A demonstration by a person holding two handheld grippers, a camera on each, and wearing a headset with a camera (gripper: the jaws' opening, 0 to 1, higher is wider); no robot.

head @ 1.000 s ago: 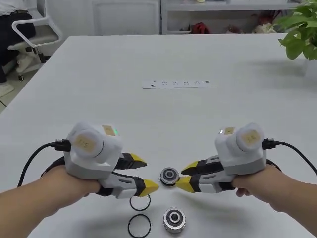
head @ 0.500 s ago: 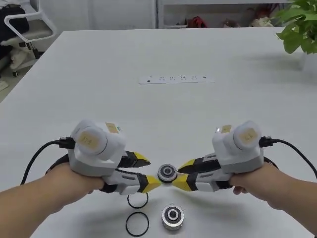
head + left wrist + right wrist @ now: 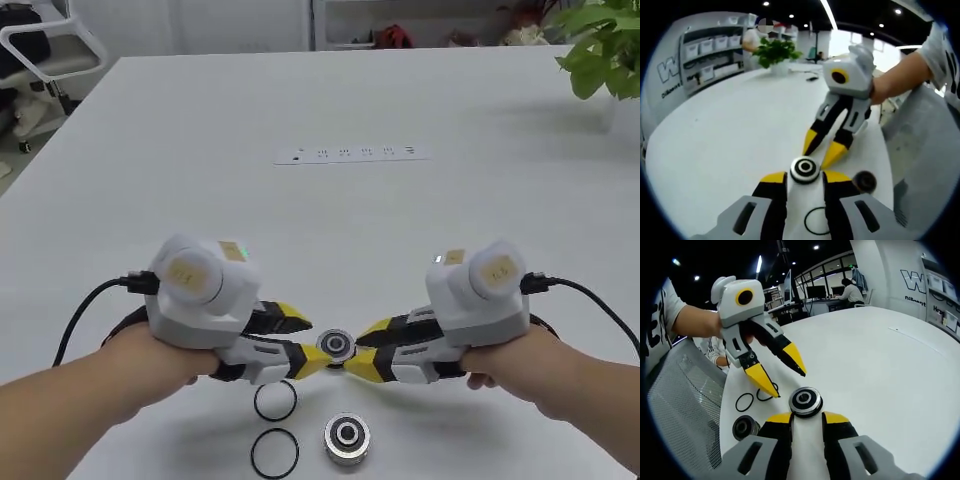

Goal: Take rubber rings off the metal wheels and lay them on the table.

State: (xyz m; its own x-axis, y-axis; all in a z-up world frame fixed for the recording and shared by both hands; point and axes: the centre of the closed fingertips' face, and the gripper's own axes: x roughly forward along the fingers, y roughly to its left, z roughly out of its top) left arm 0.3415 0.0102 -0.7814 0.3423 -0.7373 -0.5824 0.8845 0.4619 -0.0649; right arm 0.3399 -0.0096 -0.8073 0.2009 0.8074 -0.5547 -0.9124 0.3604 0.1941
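Note:
A metal wheel [image 3: 335, 344] with a black rubber rim lies flat on the white table [image 3: 330, 220], between the two grippers. My right gripper [image 3: 354, 347] comes in from the right and is shut on the wheel [image 3: 805, 401], one yellow tip on each side. The left gripper [image 3: 310, 342] faces it from the left, open, with its lower tip close to the wheel [image 3: 805, 170]. Two loose black rubber rings [image 3: 275, 400] [image 3: 275, 452] lie just in front. Beside them is a second wheel [image 3: 347, 438].
A white power strip [image 3: 350, 153] lies flat at mid-table. A potted plant [image 3: 605, 45] stands at the far right corner. An office chair [image 3: 45, 50] is off the far left edge. Black cables trail back from both grippers.
The left gripper has moved right, bringing its tips up to the wheel. The right gripper and the wheel have stayed in place; the head camera tilted slightly.

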